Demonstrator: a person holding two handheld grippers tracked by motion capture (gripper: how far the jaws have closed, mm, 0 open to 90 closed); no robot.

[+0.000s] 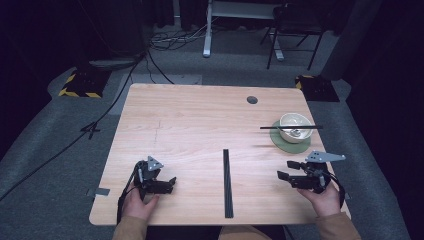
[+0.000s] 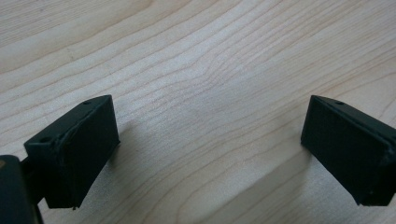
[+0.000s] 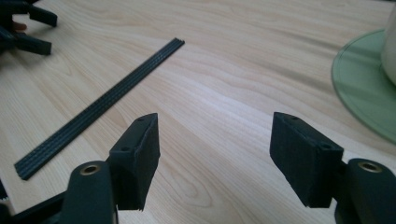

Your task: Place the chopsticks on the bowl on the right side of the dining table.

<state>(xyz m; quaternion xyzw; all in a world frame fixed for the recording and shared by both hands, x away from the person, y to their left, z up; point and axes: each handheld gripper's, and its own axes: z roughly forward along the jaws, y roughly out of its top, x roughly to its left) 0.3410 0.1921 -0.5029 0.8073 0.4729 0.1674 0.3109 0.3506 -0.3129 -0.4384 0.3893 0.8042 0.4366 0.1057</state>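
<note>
1. Nearest the high camera, two hands come in at the near edge of the wooden table (image 1: 200,110), each holding a gripper low over the wood.
2. Left gripper (image 1: 171,183) sits at the near left of the table; in the left gripper view (image 2: 210,154) its jaws stand wide apart with nothing but bare wood grain between them.
3. Right gripper (image 1: 290,170) sits at the near right, pointing left; in the right gripper view (image 3: 212,158) its jaws are also spread wide and hold nothing.
4. Between the two grippers, a long black ribbed strip (image 1: 227,183) lies flat on the table, running from near to far, well apart from both grippers. In the right gripper view the strip (image 3: 100,107) runs ahead and to the left of the jaws.
5. At the far right stands a pale bowl (image 1: 295,122) on a round green mat (image 1: 287,143); the mat's rim (image 3: 362,88) shows at the right edge of the right gripper view.
6. Inside the bowl something small and pale rests at the bottom; what it is cannot be told.
7. Across the bowl's rim lies a thin black stick (image 1: 291,127), running left to right and sticking out on both sides.
8. Near the far edge of the table is a small dark round disc (image 1: 252,100), well apart from the bowl.
</note>
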